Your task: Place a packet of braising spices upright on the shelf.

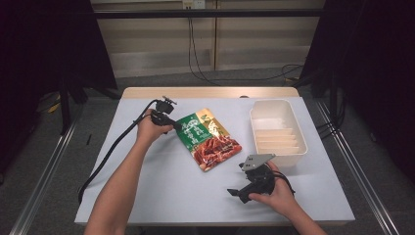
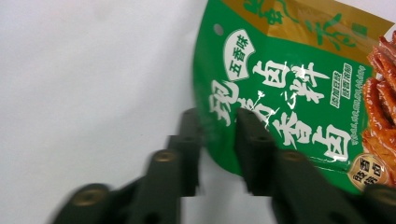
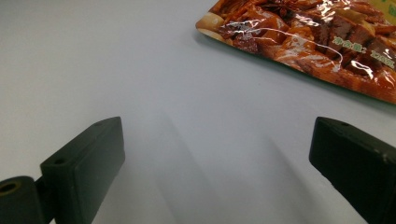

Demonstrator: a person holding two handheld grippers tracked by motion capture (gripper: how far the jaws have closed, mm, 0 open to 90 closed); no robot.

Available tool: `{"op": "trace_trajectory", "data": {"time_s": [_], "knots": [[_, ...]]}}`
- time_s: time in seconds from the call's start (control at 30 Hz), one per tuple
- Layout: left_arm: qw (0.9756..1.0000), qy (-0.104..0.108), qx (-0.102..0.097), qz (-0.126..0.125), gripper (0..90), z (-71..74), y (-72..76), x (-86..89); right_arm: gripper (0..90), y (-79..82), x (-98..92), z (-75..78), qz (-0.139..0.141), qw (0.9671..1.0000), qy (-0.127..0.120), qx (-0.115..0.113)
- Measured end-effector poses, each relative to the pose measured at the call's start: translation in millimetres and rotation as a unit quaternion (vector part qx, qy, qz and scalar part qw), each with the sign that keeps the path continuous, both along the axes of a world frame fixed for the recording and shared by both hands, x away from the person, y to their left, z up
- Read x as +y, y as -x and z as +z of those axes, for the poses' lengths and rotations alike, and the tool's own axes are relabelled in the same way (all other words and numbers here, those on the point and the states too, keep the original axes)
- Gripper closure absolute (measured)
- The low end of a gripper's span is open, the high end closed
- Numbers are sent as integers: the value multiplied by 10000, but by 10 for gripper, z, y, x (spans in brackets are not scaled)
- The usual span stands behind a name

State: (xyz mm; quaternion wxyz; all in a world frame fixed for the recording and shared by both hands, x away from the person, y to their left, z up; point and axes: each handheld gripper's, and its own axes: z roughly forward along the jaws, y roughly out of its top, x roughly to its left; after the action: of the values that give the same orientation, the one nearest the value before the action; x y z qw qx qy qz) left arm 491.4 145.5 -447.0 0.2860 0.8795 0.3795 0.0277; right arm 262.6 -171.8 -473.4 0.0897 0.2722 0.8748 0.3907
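Seasoning pouch (image 1: 208, 139) lies flat at table (image 1: 161, 196) centre. Left gripper (image 2: 218, 154) jaws nearly together, straddling pouch's green edge, apparently to pinch it. Right gripper (image 1: 234, 192) jaws spread wide, empty, near front edge. White tray (image 1: 299, 140) toward right edge.

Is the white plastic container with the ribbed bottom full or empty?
Empty. In the high view the white plastic container shows its bare ribbed floor; the green and red food pouch lies flat beside it on the table.
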Motion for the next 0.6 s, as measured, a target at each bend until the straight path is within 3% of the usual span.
{"op": "trace_trajectory", "data": {"time_s": [0.1, 0.2, 0.23, 0.27, 0.3, 0.33, 0.37, 0.4, 0.43, 0.47, 0.53, 0.57, 0.6], "knots": [[9998, 135, 99, 83, 897, 40, 18, 8, 32, 2, 2, 0, -8, 10000, 9, 6], [9999, 65, 118, -66, 900, 143, 47, 44, 31, -6, 3, -2, -22, 10000, 12, 35], [9996, 228, 90, 126, 900, 165, 80, 22, 32, -4, 6, -1, -35, 10000, 7, 42], [9996, 228, 90, 126, 900, 165, 80, 22, 31, -1, 11, 1, -48, 10000, 19, 31], [9999, 85, 65, -133, 900, 227, 82, 50, 31, -1, 11, 1, -48, 10000, 19, 31], [9997, 226, 62, 22, 900, 297, 124, 37, 31, 5, 28, 15, -22, 10000, 36, 27], [9998, 148, 16, -116, 900, 343, 130, 50, 32, 5, 35, 20, -35, 10000, 40, 9], [9996, 284, -31, 8, 900, 373, 156, 27, 32, 4, 44, 24, -14, 10000, 47, 1], [9996, 284, -31, 8, 900, 373, 156, 27, 32, 4, 44, 24, -14, 10000, 47, 1], [9997, 166, -73, -192, 900, 459, 182, 37, 32, 7, 66, 40, 23, 10000, 67, 8], [9995, 293, -125, -66, 900, 486, 206, 15, 32, 10, 76, 47, 23, 10000, 89, -9], [9993, 157, -145, -306, 900, 537, 207, 41, 32, 13, 88, 58, 26, 9999, 94, -25], [9992, 248, -158, -262, 900, 561, 230, 29, 32, 16, 97, 74, 20, 9999, 99, -31]]}}
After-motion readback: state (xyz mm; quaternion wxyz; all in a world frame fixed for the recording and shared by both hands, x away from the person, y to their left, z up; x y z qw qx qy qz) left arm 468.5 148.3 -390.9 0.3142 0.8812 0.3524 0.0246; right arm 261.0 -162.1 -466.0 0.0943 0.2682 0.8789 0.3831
